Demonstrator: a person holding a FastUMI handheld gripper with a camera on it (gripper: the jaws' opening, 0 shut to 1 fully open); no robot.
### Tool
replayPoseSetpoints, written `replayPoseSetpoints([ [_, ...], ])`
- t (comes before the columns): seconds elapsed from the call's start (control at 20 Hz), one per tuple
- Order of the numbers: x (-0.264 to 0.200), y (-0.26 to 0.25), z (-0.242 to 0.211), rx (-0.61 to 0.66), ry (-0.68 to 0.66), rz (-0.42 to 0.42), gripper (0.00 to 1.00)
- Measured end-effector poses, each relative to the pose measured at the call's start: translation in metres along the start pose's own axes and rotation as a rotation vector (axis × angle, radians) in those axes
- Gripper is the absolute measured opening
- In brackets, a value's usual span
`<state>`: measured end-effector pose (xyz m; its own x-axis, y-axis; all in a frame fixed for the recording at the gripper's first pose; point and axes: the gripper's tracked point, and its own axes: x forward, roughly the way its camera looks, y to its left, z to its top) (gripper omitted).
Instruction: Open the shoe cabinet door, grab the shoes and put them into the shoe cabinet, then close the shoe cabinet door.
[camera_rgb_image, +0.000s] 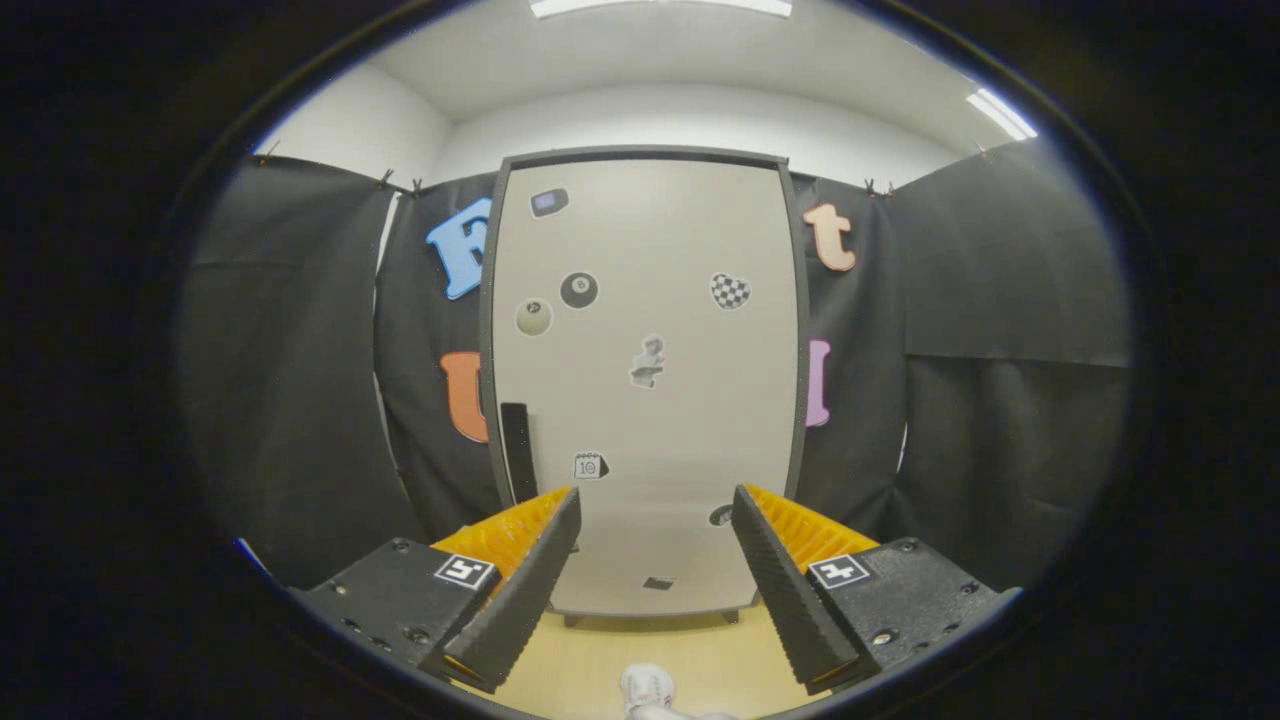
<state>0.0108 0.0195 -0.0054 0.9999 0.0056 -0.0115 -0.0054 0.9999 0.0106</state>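
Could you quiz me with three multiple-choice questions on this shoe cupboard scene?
1. Where is the white shoe?
A. on the floor between the claw's fingers, before the cabinet
B. inside the cabinet
C. on top of the cabinet

2. What colour is the cabinet door?
A. red
B. light grey
C. green

3. How is the claw?
A. shut on the shoe
B. open, holding nothing
C. shut on the handle

Answers: 1 A, the shoe lies on the wooden floor near the fingers. 2 B, a pale grey panel with stickers. 3 B, the fingers stand wide apart with nothing between them.
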Motion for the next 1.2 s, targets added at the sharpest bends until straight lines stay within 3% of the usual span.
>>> replayPoseSetpoints([
  [0.3, 0.038, 0.042, -0.022, 0.014, 0.042, 0.064, 0.99],
  [0.85, 0.154, 0.134, -0.045, 0.029, 0.105, 0.183, 0.97],
  [1.0, 0.181, 0.143, -0.048, 0.043, 0.127, 0.184, 0.92],
  [1.2, 0.198, 0.149, -0.042, 0.046, 0.112, 0.179, 0.77],
])
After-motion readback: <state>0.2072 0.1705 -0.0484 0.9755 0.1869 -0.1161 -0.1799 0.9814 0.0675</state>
